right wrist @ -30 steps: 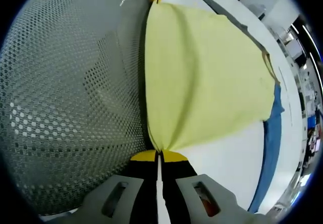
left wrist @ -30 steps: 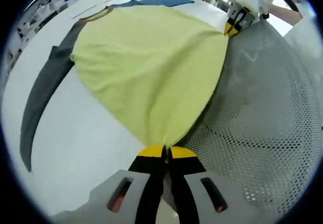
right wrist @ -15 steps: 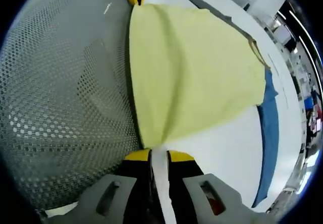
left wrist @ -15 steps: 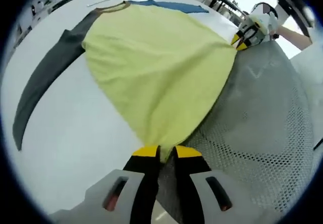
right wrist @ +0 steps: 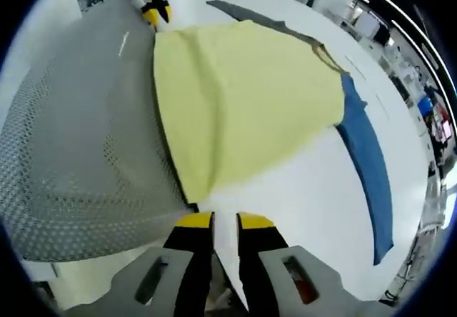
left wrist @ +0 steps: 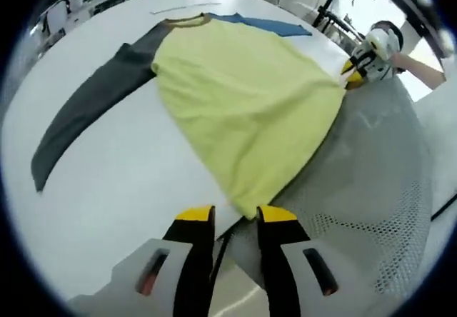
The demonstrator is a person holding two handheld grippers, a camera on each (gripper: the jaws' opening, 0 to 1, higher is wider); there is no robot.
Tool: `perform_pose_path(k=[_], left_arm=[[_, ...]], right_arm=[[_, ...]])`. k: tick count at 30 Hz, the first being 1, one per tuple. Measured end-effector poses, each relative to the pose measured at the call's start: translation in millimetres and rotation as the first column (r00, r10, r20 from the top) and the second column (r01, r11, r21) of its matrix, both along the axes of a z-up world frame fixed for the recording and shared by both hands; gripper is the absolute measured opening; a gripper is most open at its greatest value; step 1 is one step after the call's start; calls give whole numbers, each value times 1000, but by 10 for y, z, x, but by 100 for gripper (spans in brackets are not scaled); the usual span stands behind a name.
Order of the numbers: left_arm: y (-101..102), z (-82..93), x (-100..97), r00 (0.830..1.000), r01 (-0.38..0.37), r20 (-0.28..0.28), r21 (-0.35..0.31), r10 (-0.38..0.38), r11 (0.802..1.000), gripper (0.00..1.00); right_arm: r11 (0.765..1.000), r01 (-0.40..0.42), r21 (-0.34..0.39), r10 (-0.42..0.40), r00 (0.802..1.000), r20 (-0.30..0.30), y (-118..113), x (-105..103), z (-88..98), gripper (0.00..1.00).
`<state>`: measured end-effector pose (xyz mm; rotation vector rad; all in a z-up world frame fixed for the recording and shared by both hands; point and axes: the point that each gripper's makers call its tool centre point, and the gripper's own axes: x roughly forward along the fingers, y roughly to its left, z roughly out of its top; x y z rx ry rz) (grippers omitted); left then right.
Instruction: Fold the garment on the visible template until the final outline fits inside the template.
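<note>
Yellow knit fabric forms the body of the long-sleeved garment (left wrist: 243, 110), which lies flat on the white surface (left wrist: 107, 188) with its hem edge laid over the grey perforated mesh template (left wrist: 364, 188). The garment has 2 sleeves: 1 dark grey sleeve (left wrist: 93, 110) and 1 blue sleeve (right wrist: 368, 160), each spread outward from the collar end, away from both grippers. The left gripper (left wrist: 225, 217) stands with its jaws apart and holds nothing; the near hem corner lies just ahead of its yellow-tipped jaws. The right gripper (right wrist: 216, 223) likewise has its jaws parted and empty, with the other hem corner just ahead of it. In the left gripper view the right gripper appears at the far hem corner (left wrist: 357, 71), so the 2 grippers bracket the hem, 1 at each corner. The long axis of the garment runs from the hem at the grippers toward the collar. Judgement: the outline does not yet fit the template, since most of the body and both sleeves lie off the mesh. Each sleeve is nearer to 1 gripper: grey to the left, blue to the right. Nothing on the surface blocks access; background furniture stands well apart.
</note>
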<state>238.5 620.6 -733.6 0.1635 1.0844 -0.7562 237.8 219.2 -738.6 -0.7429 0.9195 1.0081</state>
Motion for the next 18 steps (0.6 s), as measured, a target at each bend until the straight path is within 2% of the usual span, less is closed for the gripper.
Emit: perform_pose_path(k=[2,5,8,11,16,18], left_arm=[[-24,82,53,999,-42,20,-34,43,999,24],[-38,184,104,996,-79,42,-61,81,995,27],[-62,288,94,995,-4,101,-2,5,1000,30],[-137,396,71,994,5,114,-13,-4,1000,35],[-175,512,126,991,-28,133,-47,34,998,46],[-185,573,153,987,-65,140,-68,74,996,50]], right_arm=[[1000,28,12,-28,999,17,-27,33,51,14],[988,122,93,-125,991,36,-8,89,203,19],[969,183,165,-195,979,55,13,152,354,23],[958,213,191,-231,970,73,-13,185,462,30],[933,267,240,-296,951,91,-20,229,633,40],[907,304,291,-342,935,89,7,262,740,44]])
